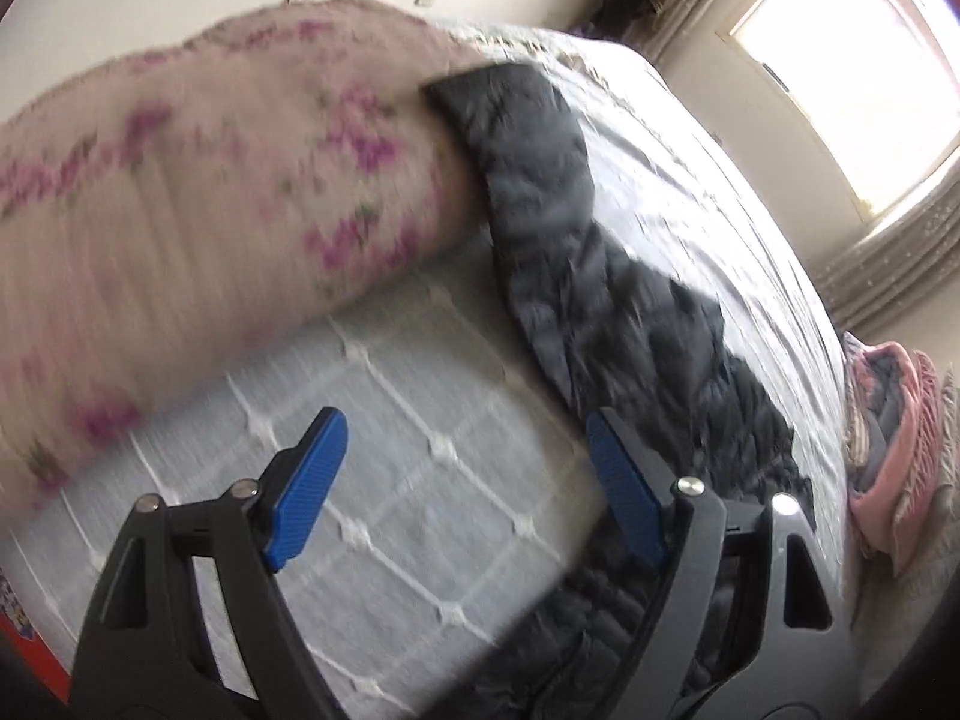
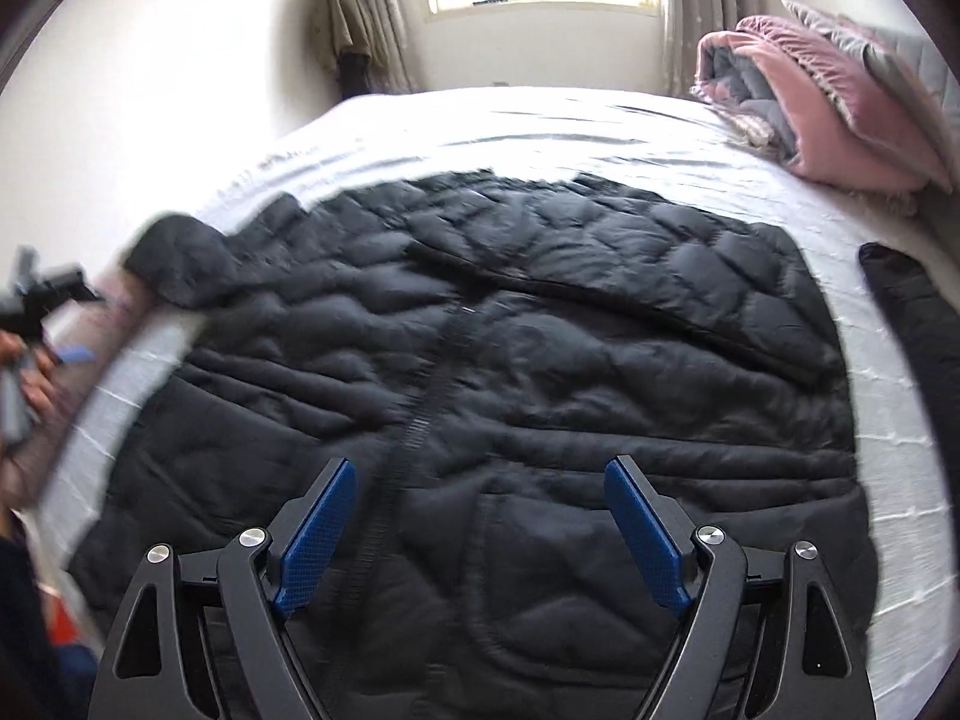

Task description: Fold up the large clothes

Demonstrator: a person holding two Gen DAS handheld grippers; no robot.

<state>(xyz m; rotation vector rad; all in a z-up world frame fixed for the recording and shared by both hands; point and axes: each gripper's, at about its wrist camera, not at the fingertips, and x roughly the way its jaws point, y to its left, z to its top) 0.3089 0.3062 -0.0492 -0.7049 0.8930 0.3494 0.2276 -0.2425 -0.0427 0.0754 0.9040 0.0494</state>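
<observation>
The black quilted puffer jacket [image 2: 480,348] lies flat on the white-sheeted bed [image 2: 600,120], zipper running up between and beyond the right gripper [image 2: 480,528] fingers, which stand spread with nothing pinched. The left gripper [image 1: 465,492] fingers are likewise spread and empty over bare quilted bedding, the jacket's edge beside the right-hand finger [image 1: 624,498].

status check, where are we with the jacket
Left gripper open, fingers empty over the bed. Right gripper open above the black puffer jacket, spread flat, unfolded. Pink blanket clear at the corner.
</observation>
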